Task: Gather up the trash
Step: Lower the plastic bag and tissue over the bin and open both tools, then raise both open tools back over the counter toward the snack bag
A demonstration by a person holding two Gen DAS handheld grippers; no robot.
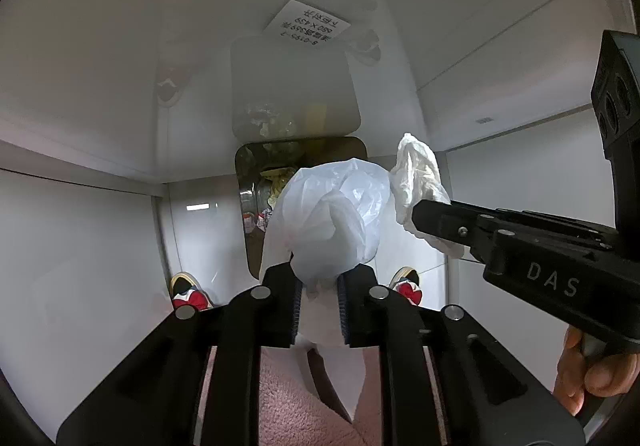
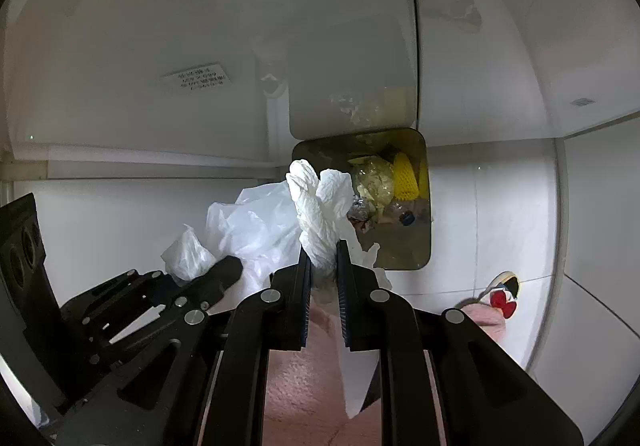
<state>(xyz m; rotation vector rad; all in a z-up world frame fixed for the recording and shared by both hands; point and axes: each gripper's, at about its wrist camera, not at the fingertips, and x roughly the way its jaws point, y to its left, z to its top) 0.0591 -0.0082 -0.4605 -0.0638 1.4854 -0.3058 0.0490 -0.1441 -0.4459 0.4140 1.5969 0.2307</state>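
Observation:
My left gripper [image 1: 319, 278] is shut on a crumpled translucent white plastic bag [image 1: 332, 214], held over the open trash bin [image 1: 256, 246]. The bag also shows in the right wrist view [image 2: 248, 230], with the left gripper [image 2: 224, 270] below it. My right gripper [image 2: 324, 258] is shut on a crumpled white paper towel [image 2: 320, 206], held just left of the bin opening [image 2: 420, 246]. In the left wrist view the right gripper [image 1: 420, 214] holds the towel [image 1: 420, 170] to the right of the bag. The bin holds yellow netting, foil and clear wrappers [image 2: 384, 182].
The bin stands on white floor tiles [image 2: 480, 206] against a white cabinet door [image 1: 120, 46] with a paper label [image 1: 308, 26]. My slippers with red bows [image 1: 192, 296] [image 1: 408, 286] and pink fleece trousers [image 1: 304, 406] are below the grippers.

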